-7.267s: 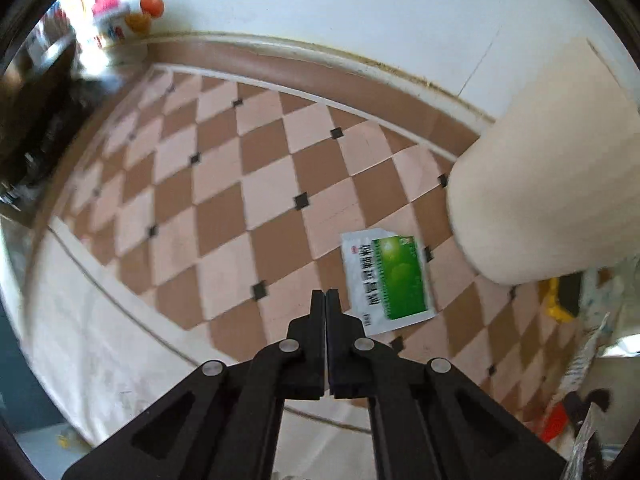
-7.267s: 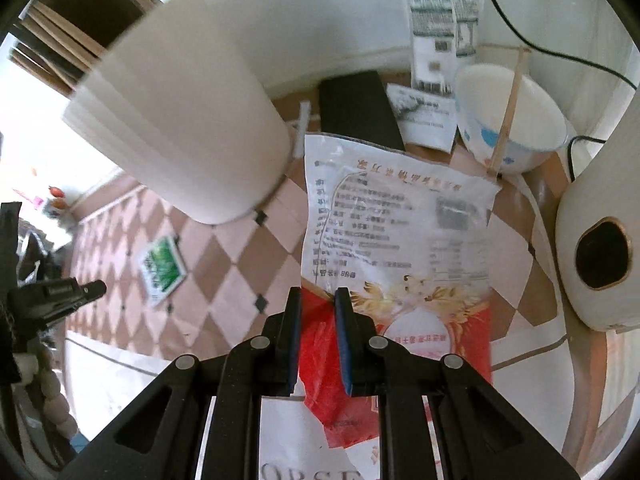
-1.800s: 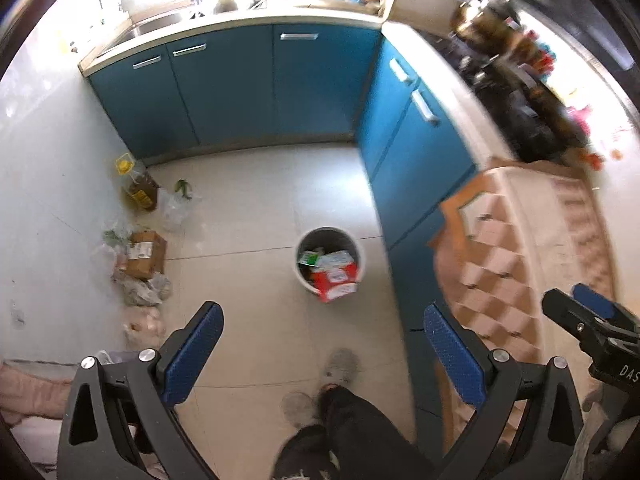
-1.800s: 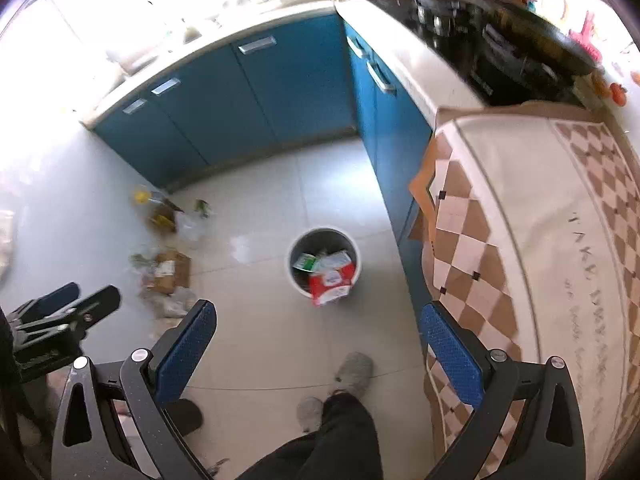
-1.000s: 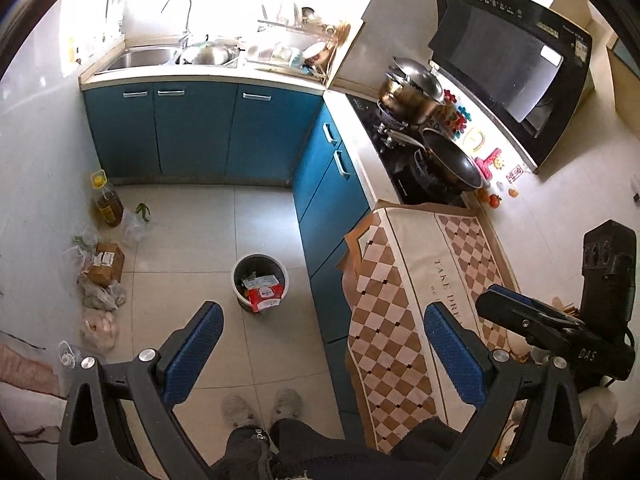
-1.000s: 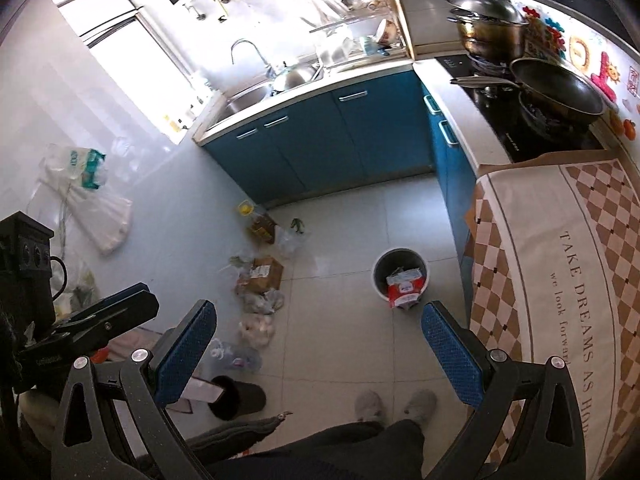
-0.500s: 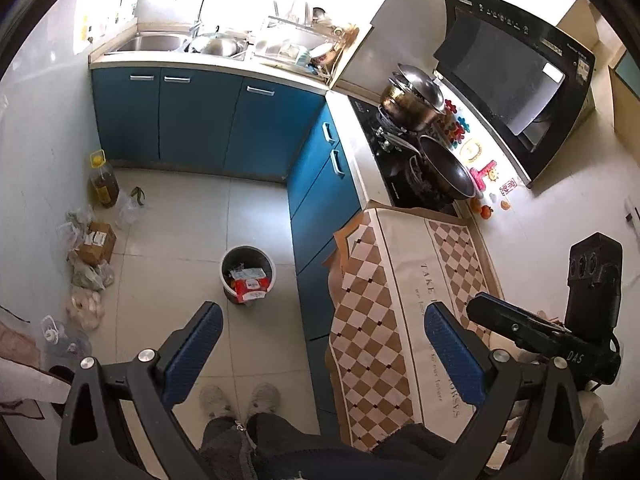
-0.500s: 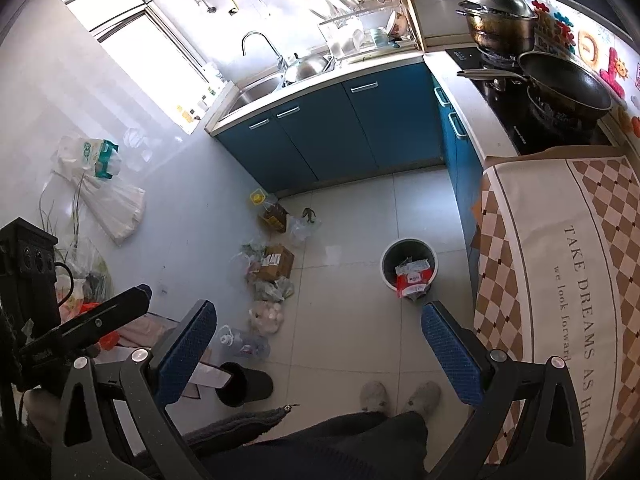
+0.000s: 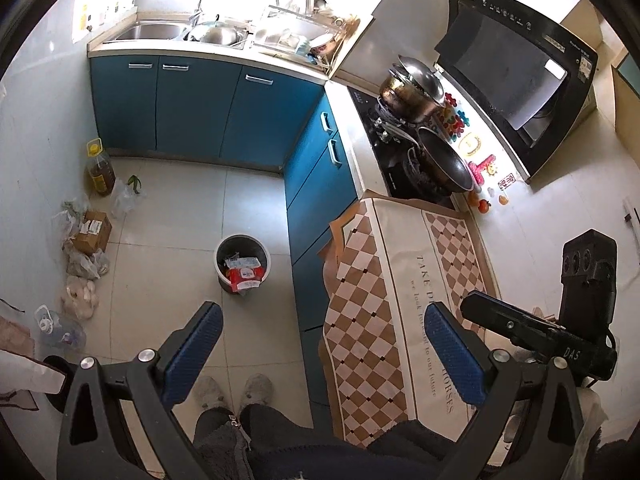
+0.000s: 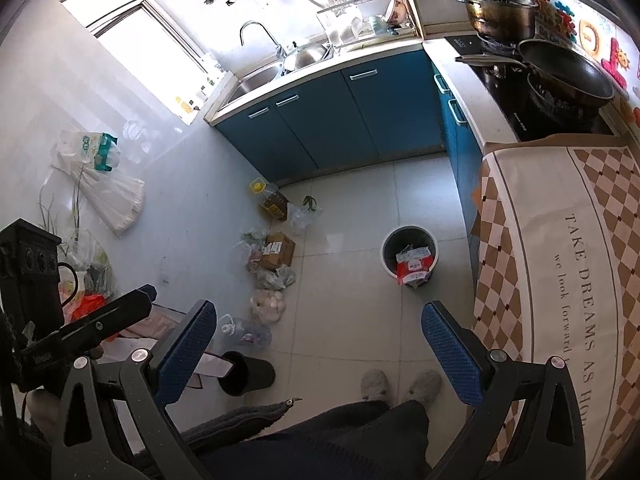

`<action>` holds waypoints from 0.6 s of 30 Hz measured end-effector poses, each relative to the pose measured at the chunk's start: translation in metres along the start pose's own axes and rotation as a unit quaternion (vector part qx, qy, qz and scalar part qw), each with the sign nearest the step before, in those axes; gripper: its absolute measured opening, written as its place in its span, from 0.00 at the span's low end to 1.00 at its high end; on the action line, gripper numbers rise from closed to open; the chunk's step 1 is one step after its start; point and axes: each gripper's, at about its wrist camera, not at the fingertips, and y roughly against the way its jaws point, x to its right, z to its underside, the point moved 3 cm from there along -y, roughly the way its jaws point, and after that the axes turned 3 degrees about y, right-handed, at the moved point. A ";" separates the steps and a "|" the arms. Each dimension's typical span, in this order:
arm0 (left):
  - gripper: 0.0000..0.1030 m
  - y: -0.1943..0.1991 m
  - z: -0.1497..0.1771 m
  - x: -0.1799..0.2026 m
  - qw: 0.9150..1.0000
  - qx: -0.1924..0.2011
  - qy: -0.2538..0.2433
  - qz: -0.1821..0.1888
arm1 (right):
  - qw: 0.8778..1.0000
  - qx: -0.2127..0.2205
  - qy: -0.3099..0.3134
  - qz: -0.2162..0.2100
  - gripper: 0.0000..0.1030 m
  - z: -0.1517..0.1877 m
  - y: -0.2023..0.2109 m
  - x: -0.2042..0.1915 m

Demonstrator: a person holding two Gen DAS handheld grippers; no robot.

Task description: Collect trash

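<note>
Both grippers are held high above the kitchen floor, looking down, and both are empty. The left gripper (image 9: 320, 344) has its blue-padded fingers (image 9: 192, 354) spread wide with nothing between them; the right gripper (image 10: 318, 340) is likewise spread wide and bare. Below them are the person's slippered feet (image 9: 236, 394) on the pale floor tiles.

The relation that matters is where the bin (image 9: 241, 262) lies from the fingers. It stands well below and ahead of both grippers, on the floor just beside the blue cabinets (image 9: 316, 200). In the left view it sits a little left of the midline between the fingers; in the right view the bin (image 10: 409, 255) sits toward the right finger. Neither hand is clearly nearer. The bin stands upright, mouth open upward.

Inside it lies the collected trash: a red and white bag (image 9: 245, 276) on top, its lower edge drooping over the near rim, with paler wrappers behind it. No green packet can be made out from here.

To the right, the checked cloth (image 9: 400, 280) on the counter shows no loose litter in the part visible. By this showing the job looks near its end, unless more trash lies out of view.

Farther off, along the left wall, stand a cardboard box (image 9: 93, 230), plastic bags (image 9: 80, 300) and an oil bottle (image 9: 100, 170); whether these count as trash cannot be told.
</note>
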 end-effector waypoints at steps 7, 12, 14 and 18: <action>1.00 -0.003 0.001 -0.001 1.000 -0.006 0.003 -0.005 | 1.000 -0.010 0.002 -0.006 1.00 0.000 -0.007 0.001; 1.00 -0.004 0.000 -0.002 1.000 -0.008 0.002 -0.007 | 1.000 -0.018 0.003 -0.010 1.00 -0.002 -0.012 0.000; 1.00 -0.004 0.001 -0.002 1.000 -0.010 0.001 -0.009 | 1.000 -0.021 0.003 -0.011 1.00 -0.002 -0.014 0.000; 1.00 -0.007 0.003 -0.003 1.000 -0.015 0.000 -0.008 | 1.000 -0.025 0.002 -0.012 1.00 -0.003 -0.015 0.001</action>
